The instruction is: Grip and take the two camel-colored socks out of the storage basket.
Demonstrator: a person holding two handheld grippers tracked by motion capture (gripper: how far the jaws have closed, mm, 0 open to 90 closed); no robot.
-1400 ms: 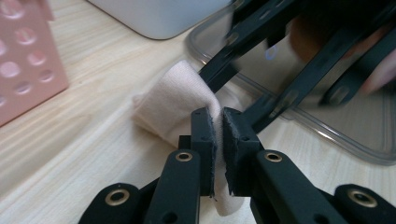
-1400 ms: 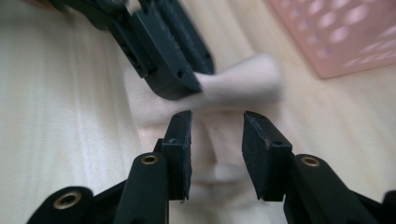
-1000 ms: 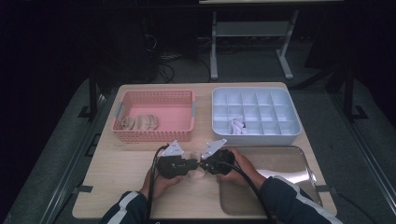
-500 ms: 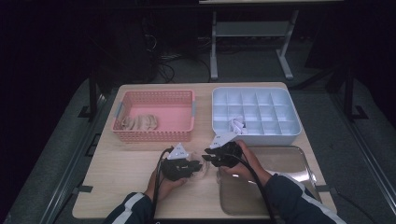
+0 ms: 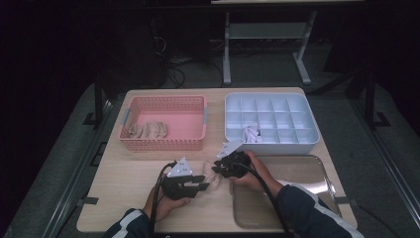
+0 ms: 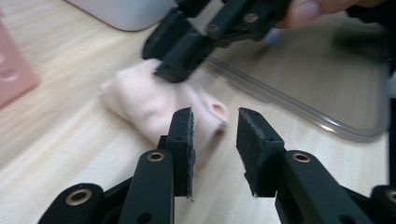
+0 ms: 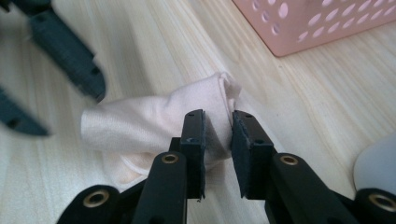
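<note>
A pale pink cloth [image 5: 210,171] lies bunched on the wooden table between the two grippers. My right gripper [image 7: 218,122] is shut on one folded end of the cloth [image 7: 140,121]; its jaws have just been closing with the fabric pinched between the pads. My left gripper [image 6: 215,119] stands open, its jaws have just been opening, and nothing is between them. The cloth's [image 6: 140,100] other end lies just beyond its tips. In the high view the left gripper [image 5: 202,187] points right and the right gripper [image 5: 219,170] points left at the cloth.
A pink basket [image 5: 163,144] with several folded cloths [image 5: 146,130] stands at the back left. A white divided box [image 5: 270,141] holding a white item [image 5: 250,133] stands at the back right. A metal tray [image 5: 302,171] lies under my right forearm.
The left gripper's jaws have parted and it has drawn slightly off the cloth. The right gripper stays on the cloth, nudged a little toward the white box.
</note>
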